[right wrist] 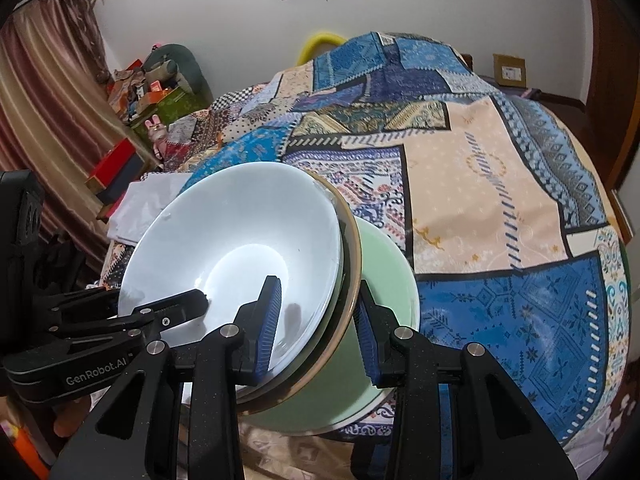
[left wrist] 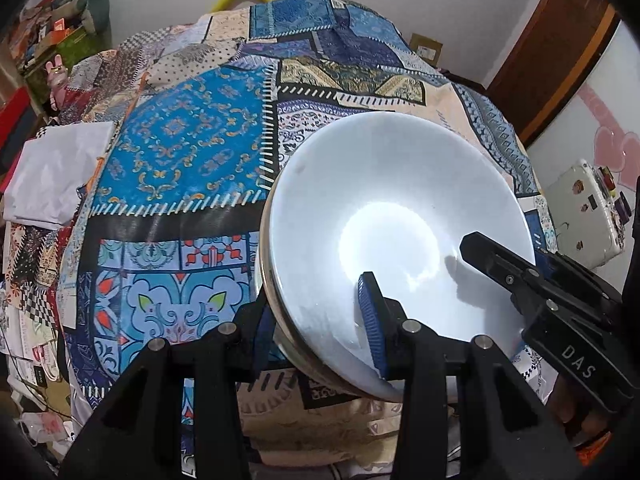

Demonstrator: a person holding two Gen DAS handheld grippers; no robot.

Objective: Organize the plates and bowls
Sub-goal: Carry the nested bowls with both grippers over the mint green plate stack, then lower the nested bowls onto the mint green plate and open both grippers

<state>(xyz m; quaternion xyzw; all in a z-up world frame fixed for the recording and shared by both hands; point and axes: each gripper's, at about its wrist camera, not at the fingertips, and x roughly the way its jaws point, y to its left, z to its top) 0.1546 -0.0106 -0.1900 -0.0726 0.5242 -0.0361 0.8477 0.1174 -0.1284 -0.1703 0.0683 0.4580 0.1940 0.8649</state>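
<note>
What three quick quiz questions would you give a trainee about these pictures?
1. True or false: the left gripper and the right gripper each grip the rim of the stack of bowls, one finger inside and one outside.
2. In the right wrist view, the lowest bowl in the stack is: A green, B red, C black.
3. Fill in: the top bowl is ____ in colour.

Key: 1 true. 2 A, the green bowl. 3 white.
</note>
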